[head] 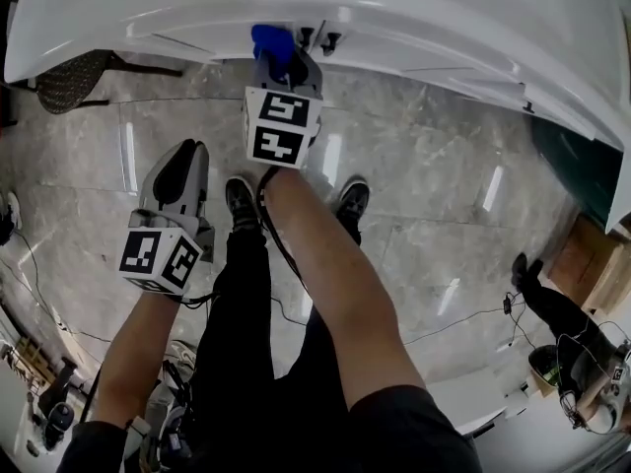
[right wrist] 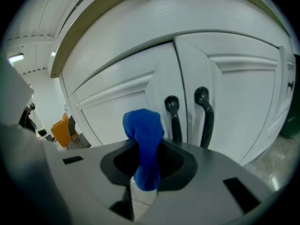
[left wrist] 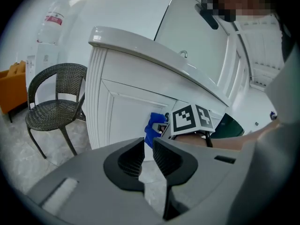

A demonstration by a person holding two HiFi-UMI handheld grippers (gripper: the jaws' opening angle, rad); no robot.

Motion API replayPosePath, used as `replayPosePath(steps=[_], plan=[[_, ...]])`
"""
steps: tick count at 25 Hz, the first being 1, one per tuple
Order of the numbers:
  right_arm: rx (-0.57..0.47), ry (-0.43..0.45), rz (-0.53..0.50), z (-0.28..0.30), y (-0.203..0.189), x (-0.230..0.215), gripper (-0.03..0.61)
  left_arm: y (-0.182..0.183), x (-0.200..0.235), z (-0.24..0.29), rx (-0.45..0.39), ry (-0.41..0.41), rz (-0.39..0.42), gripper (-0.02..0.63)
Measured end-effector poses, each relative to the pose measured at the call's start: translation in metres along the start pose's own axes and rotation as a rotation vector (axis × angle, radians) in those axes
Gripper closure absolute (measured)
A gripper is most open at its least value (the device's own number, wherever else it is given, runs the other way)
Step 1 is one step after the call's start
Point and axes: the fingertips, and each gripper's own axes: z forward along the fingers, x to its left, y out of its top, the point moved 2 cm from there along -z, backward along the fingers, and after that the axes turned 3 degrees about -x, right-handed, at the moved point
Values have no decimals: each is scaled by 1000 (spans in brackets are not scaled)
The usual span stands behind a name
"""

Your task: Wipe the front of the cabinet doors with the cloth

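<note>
Looks like a home-style room, more showroom or mock-up than anywhere lived in. Going by the white panelled cabinet [left wrist: 126, 111] with curved black handles [right wrist: 207, 118], glossy marble-look floor tiles [head: 414, 235], plus a dark wicker chair [left wrist: 49, 116] and an orange armchair [left wrist: 11, 86] off to one side. Loose cables [head: 458, 321] trailing over the floor too, so not exactly cosy.
</note>
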Motion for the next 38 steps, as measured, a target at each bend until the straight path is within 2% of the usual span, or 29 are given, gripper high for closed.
replayPosePath(steps=[4,7,11,13,16,24,27,32,38], plan=[[7,3,8,-5,-11,-9,499,-4,-9,6,0,-6,-4,557],[5,-31,39,-10,-15,-20,499,-6,-8,3,-1,-8,-5,557],[-21,-94,83,-20,-16,-24,499,-5,13,-9,-4,7,-15,557],[-30,-98,95,-20,-18,-14,499,-3,28,-18,-12,22,-20,557],[-20,-46,68,-6,-28,24,499,-2,54,-30,-20,41,-15,557],[20,200,-96,56,-63,178,499,-12,118,-55,11,79,0,557],[14,231,-87,72,-67,201,499,-10,132,-56,16,93,9,557],[54,186,-48,91,-75,168,499,-8,130,-46,12,91,8,557],[71,94,-35,79,-71,97,499,-20,91,-27,25,50,-10,557]])
